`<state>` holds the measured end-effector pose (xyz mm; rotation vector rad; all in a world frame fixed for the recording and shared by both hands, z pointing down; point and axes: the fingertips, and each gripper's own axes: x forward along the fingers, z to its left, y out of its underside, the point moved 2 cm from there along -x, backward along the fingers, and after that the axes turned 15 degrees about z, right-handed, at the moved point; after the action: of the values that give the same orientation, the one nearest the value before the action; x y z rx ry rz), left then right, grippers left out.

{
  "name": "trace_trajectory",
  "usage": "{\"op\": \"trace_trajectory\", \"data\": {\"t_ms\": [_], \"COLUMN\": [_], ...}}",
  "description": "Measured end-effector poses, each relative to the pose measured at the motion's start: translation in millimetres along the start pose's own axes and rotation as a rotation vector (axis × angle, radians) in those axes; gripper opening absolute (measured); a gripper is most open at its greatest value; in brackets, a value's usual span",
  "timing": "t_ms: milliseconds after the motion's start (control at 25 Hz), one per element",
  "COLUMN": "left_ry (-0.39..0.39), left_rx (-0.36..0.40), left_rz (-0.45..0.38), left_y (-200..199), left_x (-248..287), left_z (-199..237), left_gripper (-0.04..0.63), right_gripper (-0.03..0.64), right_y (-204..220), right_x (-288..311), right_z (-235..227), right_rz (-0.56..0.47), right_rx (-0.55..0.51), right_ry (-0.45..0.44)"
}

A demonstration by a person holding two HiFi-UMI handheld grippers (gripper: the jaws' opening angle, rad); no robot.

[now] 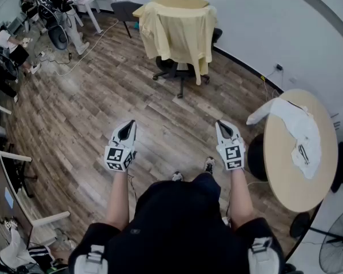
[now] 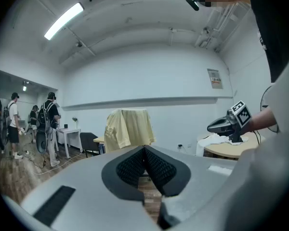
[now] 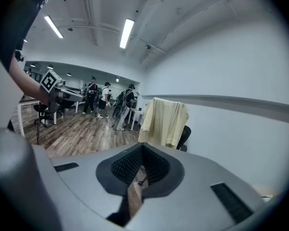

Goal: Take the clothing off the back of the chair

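A pale yellow shirt (image 1: 178,32) hangs over the back of a black office chair (image 1: 177,70) across the room, well ahead of both grippers. It also shows as the yellow shirt (image 2: 127,128) in the left gripper view and the yellow shirt (image 3: 163,121) in the right gripper view. My left gripper (image 1: 127,131) is held out over the wooden floor, shut and empty. My right gripper (image 1: 224,129) is level with it to the right, also shut with nothing between the jaws. Both are far from the chair.
A round wooden table (image 1: 300,170) with a white garment (image 1: 294,130) stands to the right. A fan (image 1: 337,244) is at the lower right. Desks, chairs and several people (image 1: 57,4) fill the left side and far corner. A cable (image 1: 74,59) lies on the floor.
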<state>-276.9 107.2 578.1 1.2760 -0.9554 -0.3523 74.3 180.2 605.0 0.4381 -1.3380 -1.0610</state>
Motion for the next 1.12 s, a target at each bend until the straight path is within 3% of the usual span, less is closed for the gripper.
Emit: {"op": "trace_trajectory", "data": {"t_ms": [360, 1120], "left_ry": [0.0, 0.009], "left_rx": [-0.034, -0.03], "left_rz": [-0.029, -0.041], "left_y": [0.9, -10.3], "left_x": [-8.2, -0.5], "left_z": [15.9, 13.1], "left_gripper": [0.002, 0.002], "right_gripper": [-0.006, -0.006], "right_y": [-8.7, -13.6], "right_x": [5.0, 5.4], "right_z": [13.1, -0.3], "right_rz": [0.002, -0.023], "right_rx": [-0.007, -0.01], "right_ry": [0.0, 0.025]}}
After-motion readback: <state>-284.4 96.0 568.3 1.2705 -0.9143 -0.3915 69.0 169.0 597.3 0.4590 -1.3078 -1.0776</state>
